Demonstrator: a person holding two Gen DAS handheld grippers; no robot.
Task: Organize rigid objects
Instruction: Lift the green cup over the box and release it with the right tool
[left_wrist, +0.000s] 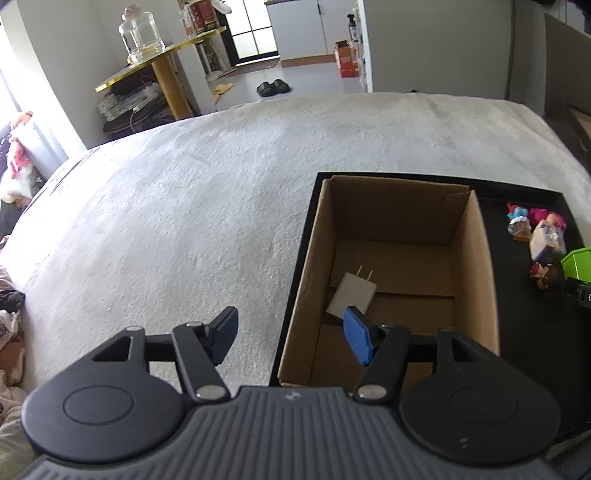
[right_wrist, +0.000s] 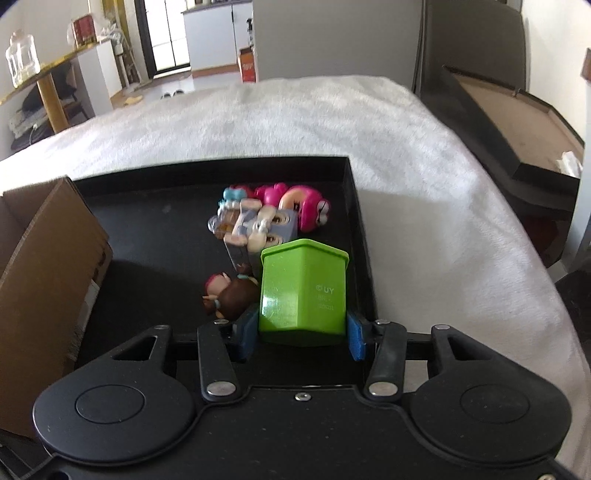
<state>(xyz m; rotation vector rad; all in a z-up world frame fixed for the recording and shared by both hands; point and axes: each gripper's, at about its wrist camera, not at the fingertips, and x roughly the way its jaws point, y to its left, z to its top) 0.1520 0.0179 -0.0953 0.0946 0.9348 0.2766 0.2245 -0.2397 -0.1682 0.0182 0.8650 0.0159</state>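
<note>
White fuzzy blanket (left_wrist: 192, 206) covers the bed under a black tray (right_wrist: 155, 243). Left gripper (left_wrist: 291, 336) stands wide and empty above the cardboard box (left_wrist: 476, 266), where a white charger (left_wrist: 352, 295) lies. Right gripper (right_wrist: 301, 338) is clamped on a green cube (right_wrist: 303, 291) stamped "©UY", beside toy figures (right_wrist: 266, 218) in the tray.

Green block (right_wrist: 303, 291), white charger (left_wrist: 351, 294), brown cardboard box (left_wrist: 399, 218), black tray (right_wrist: 166, 229), blue fingers (right_wrist: 246, 334)
</note>
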